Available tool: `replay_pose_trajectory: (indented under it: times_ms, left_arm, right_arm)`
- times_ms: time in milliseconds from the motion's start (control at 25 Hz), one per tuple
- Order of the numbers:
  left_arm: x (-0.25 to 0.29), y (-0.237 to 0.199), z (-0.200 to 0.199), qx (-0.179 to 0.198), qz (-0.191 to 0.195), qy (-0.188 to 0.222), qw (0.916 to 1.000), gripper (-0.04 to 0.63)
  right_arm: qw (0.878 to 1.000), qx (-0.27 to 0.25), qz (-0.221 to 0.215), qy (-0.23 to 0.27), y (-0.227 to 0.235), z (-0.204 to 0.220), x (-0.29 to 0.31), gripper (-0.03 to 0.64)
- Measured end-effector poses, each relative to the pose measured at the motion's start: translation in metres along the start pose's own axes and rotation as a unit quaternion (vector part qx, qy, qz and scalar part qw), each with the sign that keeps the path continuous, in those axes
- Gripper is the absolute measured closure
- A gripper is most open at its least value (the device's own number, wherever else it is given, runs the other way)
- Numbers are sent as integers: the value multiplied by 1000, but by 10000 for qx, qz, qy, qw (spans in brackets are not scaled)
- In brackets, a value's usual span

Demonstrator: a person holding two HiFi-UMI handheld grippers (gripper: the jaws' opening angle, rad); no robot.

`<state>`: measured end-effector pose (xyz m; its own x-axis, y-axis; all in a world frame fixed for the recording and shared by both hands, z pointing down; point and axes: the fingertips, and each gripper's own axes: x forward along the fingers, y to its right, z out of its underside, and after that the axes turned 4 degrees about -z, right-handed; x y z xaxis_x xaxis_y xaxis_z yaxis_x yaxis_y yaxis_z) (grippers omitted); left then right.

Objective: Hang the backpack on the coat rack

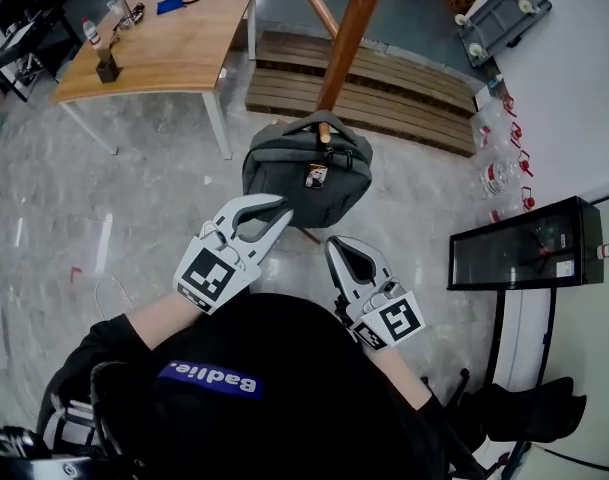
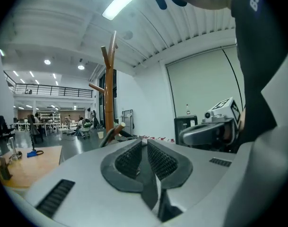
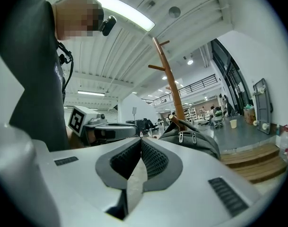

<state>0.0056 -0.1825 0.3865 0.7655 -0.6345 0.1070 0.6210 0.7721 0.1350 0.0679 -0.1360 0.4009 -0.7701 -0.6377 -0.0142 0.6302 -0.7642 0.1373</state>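
Observation:
A dark grey backpack (image 1: 307, 173) hangs by its top handle on a low peg (image 1: 324, 129) of the wooden coat rack (image 1: 344, 38). Both grippers are drawn back near my body, clear of the bag. My left gripper (image 1: 283, 207) is shut and empty, its tips just short of the bag's lower edge. My right gripper (image 1: 332, 244) is shut and empty too, below the bag. In the right gripper view the backpack (image 3: 193, 139) and rack (image 3: 170, 79) lie beyond the closed right gripper (image 3: 141, 140). The left gripper view shows the left gripper (image 2: 144, 141) shut, the rack (image 2: 109, 93) ahead.
A wooden table (image 1: 169, 38) with small items stands at the back left. A slatted wooden platform (image 1: 384, 83) lies behind the rack. A black cabinet (image 1: 524, 243) and plastic bottles (image 1: 499, 173) stand along the right wall, and a cart (image 1: 504, 13) at the top right.

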Motion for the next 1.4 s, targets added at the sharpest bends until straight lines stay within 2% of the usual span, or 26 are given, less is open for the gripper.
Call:
replay_pose_trajectory:
  times_ms: [160, 320, 600, 960, 1120, 1400]
  left_arm:
    - [-8, 23, 8, -369, 19, 117, 9992, 582]
    - [-13, 38, 2, -562, 66, 268, 9980, 586]
    - [-9, 51, 1, -677, 276, 305, 9969, 586]
    - [-5, 49, 1, -623, 279, 300, 9972, 586]
    - [-4, 50, 2, -753, 264, 273, 9964, 586]
    - [-3, 49, 3, -758, 276, 279, 9964, 586]
  right_arm:
    - [9997, -94, -228, -18, 0, -1, 7, 611]
    - [9991, -162, -383, -15, -2, -3, 15, 611]
    - [9978, -229, -613, -119, -6, 3, 23, 611]
    - [9972, -181, -708, -169, -5, 6, 22, 611]
    - [9972, -173, -712, -178, -5, 6, 21, 611]
    - [9972, -165, -713, -154, -3, 6, 19, 611]
